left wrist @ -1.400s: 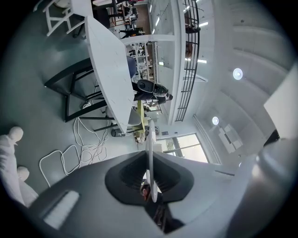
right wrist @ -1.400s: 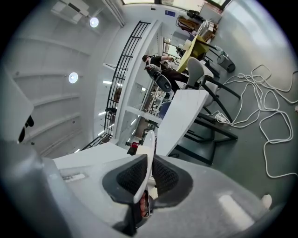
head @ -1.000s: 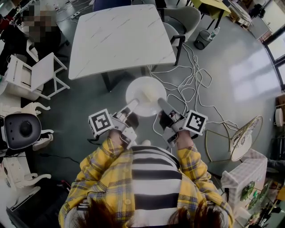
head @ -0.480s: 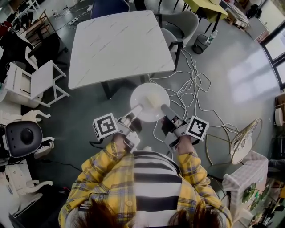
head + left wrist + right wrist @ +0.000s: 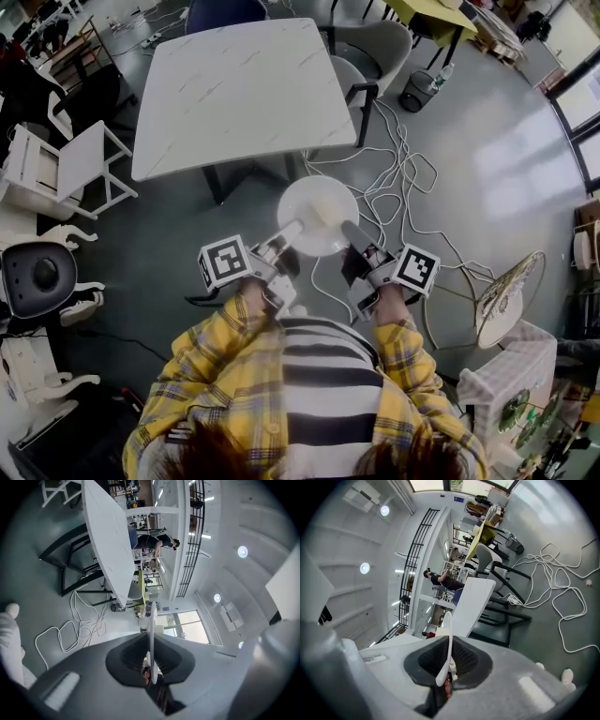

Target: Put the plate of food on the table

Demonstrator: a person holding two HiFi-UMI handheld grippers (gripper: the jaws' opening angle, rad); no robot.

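Our left gripper (image 5: 287,232) and right gripper (image 5: 350,230), its jaws just closing, pinch only the thin rim of the round white plate (image 5: 298,199), so we risk tilting it and spilling the pale food (image 5: 324,202).

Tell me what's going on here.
A person holds a plate with food on it between two grippers. The left gripper is clamped on the plate's left rim and the right gripper on its right rim. The right one's jaws have just been closing on that rim. The plate hangs over the floor, short of the near edge of the table, and is not yet set down.
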